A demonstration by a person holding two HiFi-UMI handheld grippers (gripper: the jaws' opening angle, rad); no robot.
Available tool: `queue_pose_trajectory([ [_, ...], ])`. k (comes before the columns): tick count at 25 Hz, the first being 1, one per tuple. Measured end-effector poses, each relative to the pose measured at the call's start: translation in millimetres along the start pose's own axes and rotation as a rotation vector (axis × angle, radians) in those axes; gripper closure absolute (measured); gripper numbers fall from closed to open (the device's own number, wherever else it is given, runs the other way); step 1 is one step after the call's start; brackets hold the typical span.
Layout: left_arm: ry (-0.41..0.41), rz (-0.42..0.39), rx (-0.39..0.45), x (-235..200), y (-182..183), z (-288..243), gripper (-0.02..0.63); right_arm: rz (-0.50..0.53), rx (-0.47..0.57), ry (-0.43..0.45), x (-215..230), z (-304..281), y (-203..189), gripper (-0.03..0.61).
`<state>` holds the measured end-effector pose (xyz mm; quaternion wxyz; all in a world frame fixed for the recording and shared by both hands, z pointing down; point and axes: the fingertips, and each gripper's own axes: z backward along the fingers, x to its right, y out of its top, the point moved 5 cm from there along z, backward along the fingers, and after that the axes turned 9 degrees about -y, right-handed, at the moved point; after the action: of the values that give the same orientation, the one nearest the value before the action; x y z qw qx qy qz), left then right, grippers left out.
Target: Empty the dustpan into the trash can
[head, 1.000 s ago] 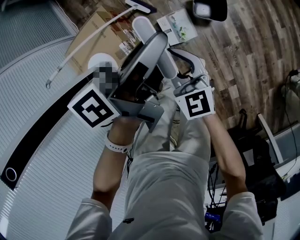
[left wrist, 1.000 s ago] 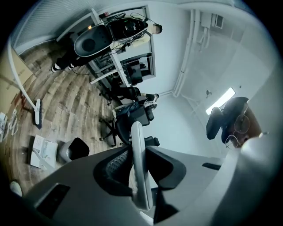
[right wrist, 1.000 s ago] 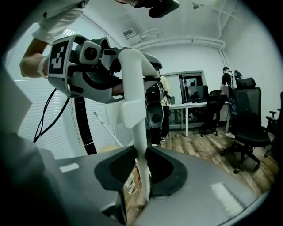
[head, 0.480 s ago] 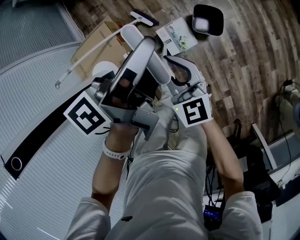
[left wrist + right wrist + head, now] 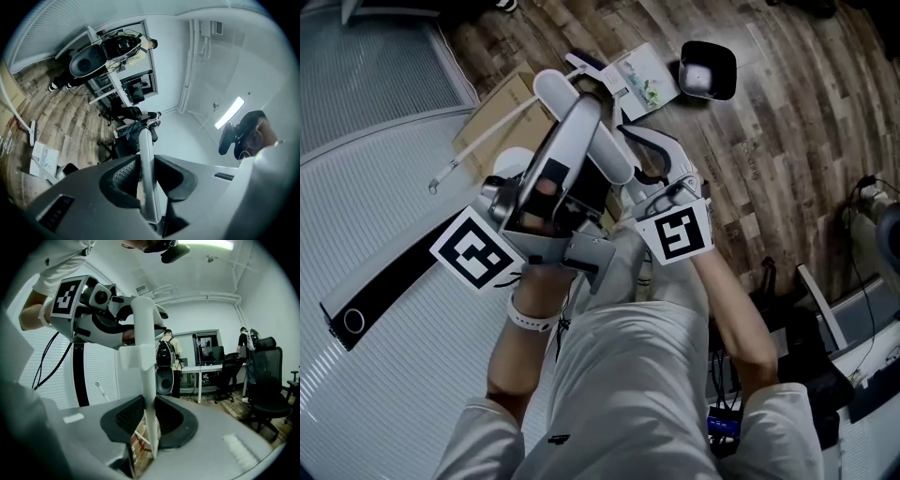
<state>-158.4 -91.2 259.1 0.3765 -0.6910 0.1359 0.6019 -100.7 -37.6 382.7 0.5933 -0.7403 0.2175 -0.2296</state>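
Nearest, the left claw [image 5: 146, 174] is pinched onto a thin white edge of the dustpan [image 5: 577, 131]. Just beside it to the right, the right claw [image 5: 151, 420] is clamped narrowly on another thin white wall of the same pan. Both claws hold the pan between them, above the wooden floor [image 5: 787, 122]. Farther off, beyond and to the right of the right claw and well apart from it, the black trash can [image 5: 724, 58] stands on the floor. The pan looks picked up but not yet over the can, so carrying and tipping remain. Its contents cannot be seen.
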Motion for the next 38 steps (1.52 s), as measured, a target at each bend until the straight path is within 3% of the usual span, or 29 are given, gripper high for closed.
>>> queue_pose_trajectory([
  [11, -0.015, -0.080, 0.011, 56, 18, -19, 0.526, 0.037, 0.059, 0.013, 15, 2, 55, 0.491],
  [24, -0.096, -0.154, -0.031, 109, 20, -37, 0.526, 0.083, 0.139, -0.056, 34, 17, 103, 0.491],
  [38, -0.116, -0.213, -0.151, 136, -16, -63, 0.526, 0.061, 0.175, -0.146, 59, 51, 109, 0.489],
])
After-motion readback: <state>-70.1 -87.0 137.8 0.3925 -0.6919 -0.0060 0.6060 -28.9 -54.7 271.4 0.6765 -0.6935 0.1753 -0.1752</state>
